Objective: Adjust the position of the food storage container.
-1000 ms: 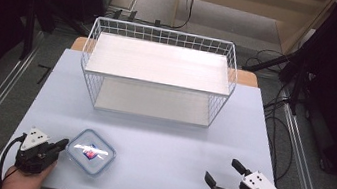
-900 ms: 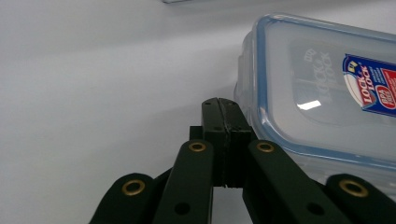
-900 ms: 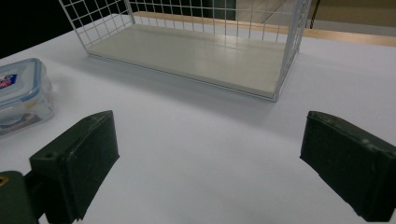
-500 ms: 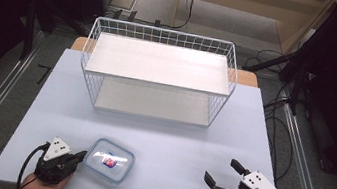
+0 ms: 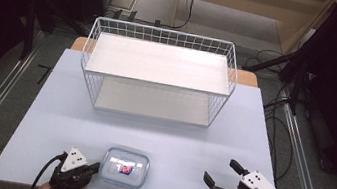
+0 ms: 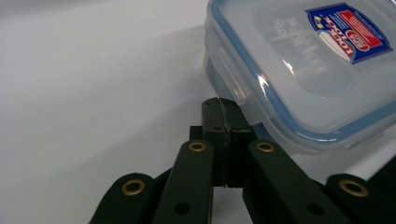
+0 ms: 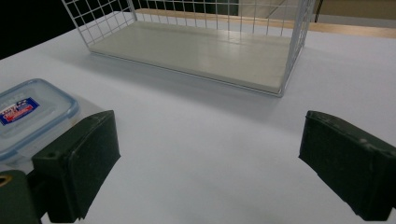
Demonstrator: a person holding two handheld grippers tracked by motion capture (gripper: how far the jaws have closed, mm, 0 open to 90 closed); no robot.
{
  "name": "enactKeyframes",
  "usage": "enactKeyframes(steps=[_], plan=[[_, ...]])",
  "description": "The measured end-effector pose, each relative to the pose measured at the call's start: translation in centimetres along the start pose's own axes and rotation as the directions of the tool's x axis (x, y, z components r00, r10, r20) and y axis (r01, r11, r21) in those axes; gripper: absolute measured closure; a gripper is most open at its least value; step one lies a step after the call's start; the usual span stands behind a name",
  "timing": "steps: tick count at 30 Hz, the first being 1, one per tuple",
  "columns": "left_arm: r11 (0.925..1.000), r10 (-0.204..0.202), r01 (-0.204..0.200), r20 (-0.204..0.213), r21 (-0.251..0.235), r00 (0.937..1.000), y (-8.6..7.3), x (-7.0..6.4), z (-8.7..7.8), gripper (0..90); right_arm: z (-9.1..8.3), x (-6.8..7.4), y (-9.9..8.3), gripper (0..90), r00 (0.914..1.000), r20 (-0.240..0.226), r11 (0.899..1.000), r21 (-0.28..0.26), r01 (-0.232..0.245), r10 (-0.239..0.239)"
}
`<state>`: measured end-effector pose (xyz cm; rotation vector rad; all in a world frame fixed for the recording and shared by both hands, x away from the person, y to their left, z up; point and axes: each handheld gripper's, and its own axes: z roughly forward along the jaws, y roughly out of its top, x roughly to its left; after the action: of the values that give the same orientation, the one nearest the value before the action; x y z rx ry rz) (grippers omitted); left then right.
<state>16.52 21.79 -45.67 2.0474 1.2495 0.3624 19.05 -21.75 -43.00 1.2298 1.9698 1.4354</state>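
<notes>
Sliding right since a moment ago, the lidded plastic box is now sitting at the table's near edge, touching the clenched left gripper, while the wide-open right gripper is waiting well off to its right.

Person's hands: cut off by the high view's bottom edge.
Clear plastic box with blue-rimmed lid: runs off the left gripper view's top and right edges.
Red-and-blue lid label: print too small to read.
White wire two-shelf rack: top cropped in the right gripper view.
</notes>
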Motion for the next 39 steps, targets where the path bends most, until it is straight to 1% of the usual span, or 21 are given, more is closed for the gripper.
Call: enactKeyframes(steps=[1, 3, 9, 10, 11, 12, 15, 16, 19, 20, 21, 22, 23, 26, 27, 30, 31, 35, 36, 38, 39], plan=[[1.0000, 0.000, 0.000, 0.000, 0.000, 1.0000, 0.0, 0.0, 0.0, 90.0, 0.0, 0.0, 0.0, 4.8, 1.0000, 0.000, 1.000, -0.001, 0.000, 0.000], [1.0000, 0.006, -0.006, 0.018, 0.002, 0.9998, 0.0, -0.9, 0.3, 90.0, 0.0, 0.0, 0.0, 5.0, 1.0000, -0.001, 1.000, 0.000, 0.002, -0.002], [1.0000, 0.003, -0.003, 0.046, -0.006, 0.9989, 0.6, -2.9, 1.5, 90.0, 0.3, 0.3, -0.2, 5.4, 1.0000, -0.009, 1.000, 0.013, 0.004, -0.004], [1.0000, 0.003, -0.003, 0.046, -0.006, 0.9989, 0.6, -2.9, 1.5, 90.0, 0.3, 0.3, -0.2, 5.4, 1.0000, -0.009, 1.000, 0.013, 0.004, -0.004], [0.9999, 0.007, -0.006, 0.055, -0.010, 0.9985, 0.7, -3.3, 1.8, 90.0, 0.3, 0.4, -0.3, 5.5, 0.9999, -0.009, 1.000, 0.020, 0.005, -0.005], [0.9999, 0.007, -0.006, 0.055, -0.010, 0.9985, 0.7, -3.3, 1.8, 90.0, 0.3, 0.4, -0.3, 5.6, 1.0000, -0.008, 1.000, 0.019, 0.003, -0.002], [0.9999, 0.008, -0.007, 0.065, -0.014, 0.9978, 1.1, -4.1, 2.4, 90.0, 0.3, 0.3, -0.4, 5.9, 1.0000, -0.009, 1.000, 0.023, 0.003, -0.003], [0.9999, 0.008, -0.007, 0.065, -0.014, 0.9978, 1.1, -4.1, 2.4, 90.0, 0.3, 0.3, -0.4, 5.9, 1.0000, -0.009, 1.000, 0.023, 0.003, -0.003], [0.9996, 0.023, -0.021, 0.085, -0.019, 0.9961, 1.7, -4.7, 3.1, 90.0, 0.3, 0.3, -0.6, 6.4, 0.9999, -0.011, 1.000, 0.031, 0.001, -0.001], [0.9996, 0.023, -0.021, 0.085, -0.019, 0.9961, 1.7, -4.7, 3.1, 90.0, 0.3, 0.3, -0.6, 6.4, 0.9999, -0.011, 1.000, 0.031, 0.001, -0.001], [0.9991, 0.037, -0.035, 0.089, -0.025, 0.9953, 2.1, -5.1, 3.6, 90.0, 0.4, 0.3, -0.7, 7.3, 0.9999, -0.012, 0.999, 0.032, 0.001, -0.001], [0.9991, 0.037, -0.035, 0.089, -0.025, 0.9953, 2.1, -5.1, 3.6, 90.0, 0.4, 0.3, -0.7, 7.3, 0.9999, -0.012, 0.999, 0.032, 0.001, -0.001], [0.9986, 0.043, -0.039, 0.096, -0.036, 0.9945, 2.6, -5.4, 3.9, 90.0, 0.4, 0.3, -0.8, 8.2, 0.9999, -0.011, 0.999, 0.034, -0.002, 0.002], [0.9981, 0.045, -0.040, 0.104, -0.047, 0.9936, 3.0, -5.7, 4.3, 90.0, 0.3, 0.2, -1.0, 8.7, 0.9999, -0.009, 0.999, 0.039, -0.006, 0.007], [0.9979, 0.038, -0.032, 0.110, -0.057, 0.9932, 3.4, -5.8, 4.6, 90.0, 0.4, 0.2, -1.2, 10.1, 0.9999, -0.008, 0.999, 0.043, -0.008, 0.008], [0.9972, 0.029, -0.020, 0.118, -0.072, 0.9926, 3.7, -5.8, 4.7, 90.0, 0.4, 0.2, -1.3, 11.1, 0.9999, -0.009, 0.999, 0.050, -0.014, 0.014], [0.9970, 0.032, -0.024, 0.110, -0.074, 0.9935, 3.8, -5.6, 4.5, 90.0, 0.4, 0.1, -1.4, 12.7, 0.9998, -0.008, 0.998, 0.054, -0.015, 0.016], [0.9961, 0.027, -0.018, 0.105, -0.086, 0.9941, 3.9, -5.1, 4.2, 90.0, 0.5, 0.1, -1.6, 14.2, 0.9997, -0.014, 0.998, 0.064, -0.021, 0.022], [0.9963, 0.026, -0.018, 0.095, -0.084, 0.9951, 3.9, -5.0, 4.1, 90.0, 0.6, 0.1, -1.7, 14.8, 0.9996, -0.016, 0.998, 0.064, -0.022, 0.023], [0.9959, 0.027, -0.018, 0.097, -0.089, 0.9949, 3.8, -4.8, 3.9, 90.0, 0.6, 0.1, -1.7, 15.7, 0.9995, -0.019, 0.998, 0.065, -0.026, 0.027], [0.9956, 0.030, -0.021, 0.093, -0.091, 0.9952, 3.7, -4.7, 3.8, 90.0, 0.8, 0.2, -1.8, 17.7, 0.9994, -0.024, 0.997, 0.072, -0.025, 0.026]])
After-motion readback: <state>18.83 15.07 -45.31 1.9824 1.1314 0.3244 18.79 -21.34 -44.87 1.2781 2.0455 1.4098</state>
